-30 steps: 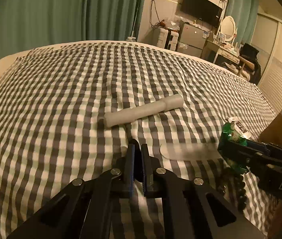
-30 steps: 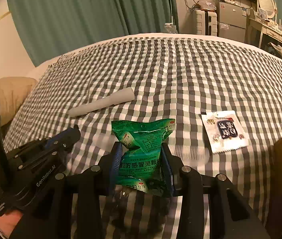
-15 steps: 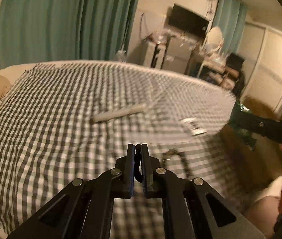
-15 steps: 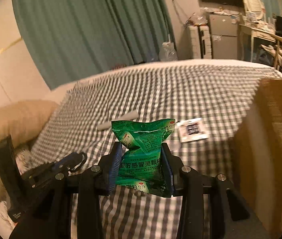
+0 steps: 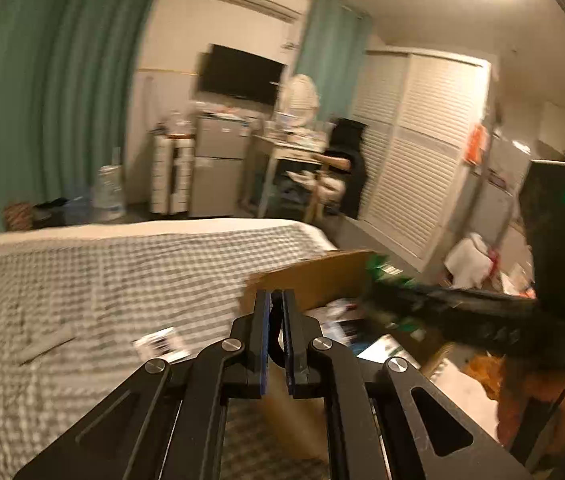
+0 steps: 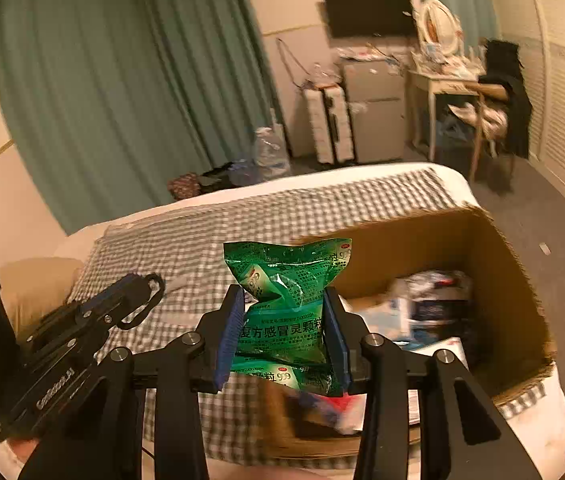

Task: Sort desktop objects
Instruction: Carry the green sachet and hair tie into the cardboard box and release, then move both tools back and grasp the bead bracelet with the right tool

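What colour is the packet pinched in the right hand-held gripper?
The packet is bright green with pale printed writing, clearest in the right wrist view.

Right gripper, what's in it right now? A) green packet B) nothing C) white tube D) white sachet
A: the right gripper has its blue pads pressed on both sides of the green packet, held up in front of the open cardboard box.
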Demonstrator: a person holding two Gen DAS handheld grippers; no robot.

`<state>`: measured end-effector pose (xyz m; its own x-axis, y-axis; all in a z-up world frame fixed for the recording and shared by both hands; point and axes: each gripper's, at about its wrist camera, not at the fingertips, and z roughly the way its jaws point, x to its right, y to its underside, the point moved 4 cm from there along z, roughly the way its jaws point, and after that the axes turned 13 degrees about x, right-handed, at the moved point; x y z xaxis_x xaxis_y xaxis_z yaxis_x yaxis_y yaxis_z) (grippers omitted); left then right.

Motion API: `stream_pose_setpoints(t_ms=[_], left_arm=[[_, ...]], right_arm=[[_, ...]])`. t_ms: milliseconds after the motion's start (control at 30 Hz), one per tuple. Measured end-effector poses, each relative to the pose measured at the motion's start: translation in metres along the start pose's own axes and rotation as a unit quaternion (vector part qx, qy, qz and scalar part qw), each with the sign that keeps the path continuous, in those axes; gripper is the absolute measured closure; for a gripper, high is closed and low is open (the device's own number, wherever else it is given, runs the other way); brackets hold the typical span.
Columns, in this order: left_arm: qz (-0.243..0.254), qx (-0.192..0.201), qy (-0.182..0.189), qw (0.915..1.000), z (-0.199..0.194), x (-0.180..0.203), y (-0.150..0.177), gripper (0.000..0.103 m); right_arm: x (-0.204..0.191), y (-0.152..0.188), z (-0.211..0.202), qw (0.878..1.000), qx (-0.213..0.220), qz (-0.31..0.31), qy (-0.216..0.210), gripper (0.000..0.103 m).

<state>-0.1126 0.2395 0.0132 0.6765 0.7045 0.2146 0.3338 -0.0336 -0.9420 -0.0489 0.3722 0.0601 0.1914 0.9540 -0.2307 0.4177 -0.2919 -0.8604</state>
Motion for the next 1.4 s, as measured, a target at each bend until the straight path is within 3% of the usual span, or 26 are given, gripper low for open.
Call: stream_pose_setpoints(t_ms=[100,233,300,367,400,433,500,533,633,800,900,1000,1100,1200,1333,1400], left_arm=[[-0.007,-0.027,0.031,0.9991,0.038,0.027,0.007,0.097],[-0.004,-0.055,0.045,0.9975,0.07,0.048,0.021,0.097],[-0.003,-0.073,0.051,0.996,0.083,0.053,0.03,0.096],[0.003,-0.088,0.033,0.9955,0.093,0.05,0.039,0.09],[0.004,-0.096,0.027,0.9951,0.093,0.045,0.044,0.076],[0.004,-0.1,0.017,0.9948,0.094,0.043,0.046,0.05],[-0.008,-0.099,-0.004,0.995,0.093,0.031,0.044,0.018],[-0.019,-0.09,-0.008,0.9958,0.086,0.024,0.042,0.012],[-0.053,-0.073,-0.019,0.9957,0.066,0.003,0.027,0.009],[-0.06,-0.033,-0.067,0.9954,0.012,-0.045,-0.01,0.0],[-0.049,0.001,-0.118,0.9918,-0.034,-0.086,-0.027,0.0],[-0.029,0.013,-0.185,0.9822,-0.078,-0.129,-0.026,0.0],[-0.016,0.01,-0.259,0.9658,-0.113,-0.172,-0.003,0.0],[-0.032,-0.002,-0.307,0.9511,-0.131,-0.209,0.035,0.0],[-0.064,-0.014,-0.345,0.9363,-0.128,-0.241,0.089,0.0],[-0.067,-0.018,-0.343,0.9368,-0.118,-0.247,0.115,0.0]], right_arm=[[0.031,0.008,0.005,1.0,-0.012,0.011,0.022,0.063],[0.062,0.023,0.02,0.998,-0.026,0.036,0.036,0.062],[0.078,0.028,0.024,0.998,-0.026,0.047,0.041,0.05],[0.09,0.029,0.026,0.997,-0.022,0.056,0.053,0.036],[0.093,0.029,0.026,0.996,-0.021,0.06,0.055,0.036],[0.095,0.029,0.025,0.996,-0.018,0.062,0.058,0.036],[0.097,0.027,0.021,0.996,-0.007,0.068,0.063,0.036],[0.098,0.026,0.019,0.996,-0.003,0.07,0.061,0.036],[0.092,0.022,0.009,0.996,0.009,0.07,0.062,0.036],[0.06,0.01,-0.014,0.997,0.031,0.058,0.033,0.036],[0.027,0.005,-0.026,0.998,0.045,0.04,0.006,0.031],[-0.015,0.005,-0.029,0.998,0.053,0.025,-0.034,0.03],[-0.064,0.018,-0.017,0.996,0.032,0.0,-0.081,0.03],[-0.11,0.044,0.004,0.994,0.004,-0.031,-0.106,0.03],[-0.149,0.091,0.045,0.99,-0.043,-0.045,-0.127,0.03],[-0.158,0.116,0.066,0.989,-0.062,-0.052,-0.122,0.03]])
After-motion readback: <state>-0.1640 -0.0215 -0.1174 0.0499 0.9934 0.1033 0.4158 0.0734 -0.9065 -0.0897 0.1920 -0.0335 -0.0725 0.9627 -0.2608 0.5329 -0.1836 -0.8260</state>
